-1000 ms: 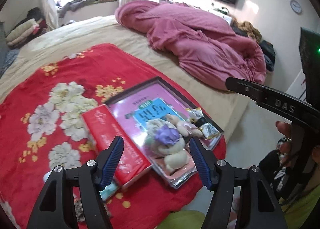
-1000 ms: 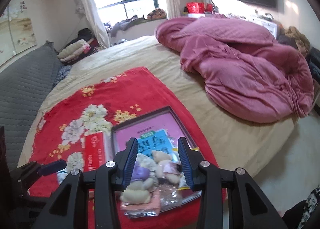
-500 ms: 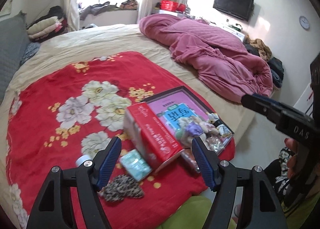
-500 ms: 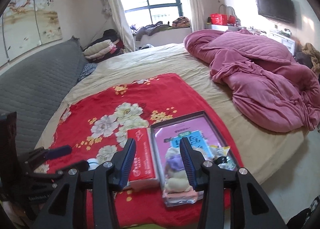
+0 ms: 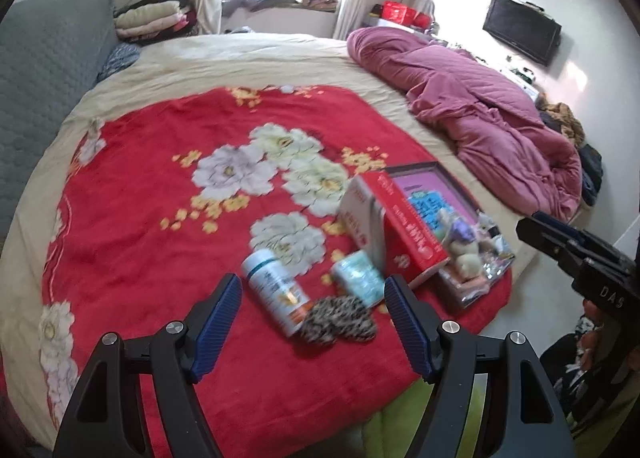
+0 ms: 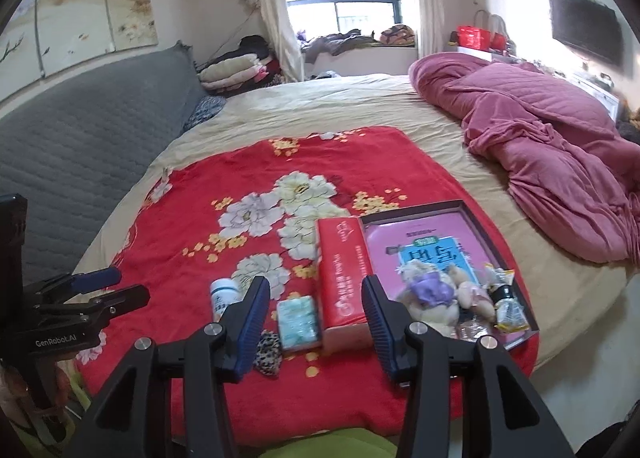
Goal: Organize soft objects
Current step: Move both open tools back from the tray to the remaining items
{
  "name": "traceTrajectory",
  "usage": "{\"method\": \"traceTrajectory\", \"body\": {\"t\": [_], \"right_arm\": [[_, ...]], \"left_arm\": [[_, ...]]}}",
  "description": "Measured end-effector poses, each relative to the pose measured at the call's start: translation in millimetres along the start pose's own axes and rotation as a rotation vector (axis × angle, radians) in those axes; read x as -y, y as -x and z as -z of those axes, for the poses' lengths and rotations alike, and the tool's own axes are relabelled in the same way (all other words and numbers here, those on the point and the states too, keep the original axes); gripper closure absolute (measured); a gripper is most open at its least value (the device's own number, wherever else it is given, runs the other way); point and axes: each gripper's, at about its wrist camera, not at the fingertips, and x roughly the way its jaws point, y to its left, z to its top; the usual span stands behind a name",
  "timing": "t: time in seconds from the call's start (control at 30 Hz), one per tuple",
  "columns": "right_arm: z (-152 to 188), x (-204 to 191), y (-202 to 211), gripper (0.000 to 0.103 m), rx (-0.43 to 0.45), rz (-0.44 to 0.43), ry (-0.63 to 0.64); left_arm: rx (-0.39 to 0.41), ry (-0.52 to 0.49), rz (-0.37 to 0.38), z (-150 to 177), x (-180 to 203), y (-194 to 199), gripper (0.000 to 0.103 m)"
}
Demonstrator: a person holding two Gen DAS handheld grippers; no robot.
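The left gripper is hovering spread and empty above the leopard-print scrunchie near the red blanket's front edge; the right gripper's empty jaws are opening; two plush bears are lying in one tray.

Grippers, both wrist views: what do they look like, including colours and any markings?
Both are black angular plastic frames with silver screws and ribbed blue pads. The left gripper reads "GenRobot.AI" on its body in the right wrist view; the right gripper shows "DAS" in the left wrist view. No cables show.
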Motion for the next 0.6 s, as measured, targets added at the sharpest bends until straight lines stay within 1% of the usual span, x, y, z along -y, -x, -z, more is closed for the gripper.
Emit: {"method": "traceTrajectory", "body": {"t": [0.13,0.27,0.4,0.6], "right_arm": [[8,-13,-7,0.056,-0.022,-0.013,0.014],[20,-21,-14,0.056,-0.050,-0.015,0.027],[31,-24,-25,0.056,-0.087,-0.014,0.034],[40,-20,-38,0.056,-0.116,-0.016,0.033]], "left_arm": [[-0.027,-0.022,-0.003,16,-2,-8,0.028],[-0.064,-0.067,-0.002,33,6,-23,0.028],[-0.126,-0.081,0.002,49,12,-51,0.028],[-0.165,-0.093,-0.013,61,17,-88,0.028]]}}
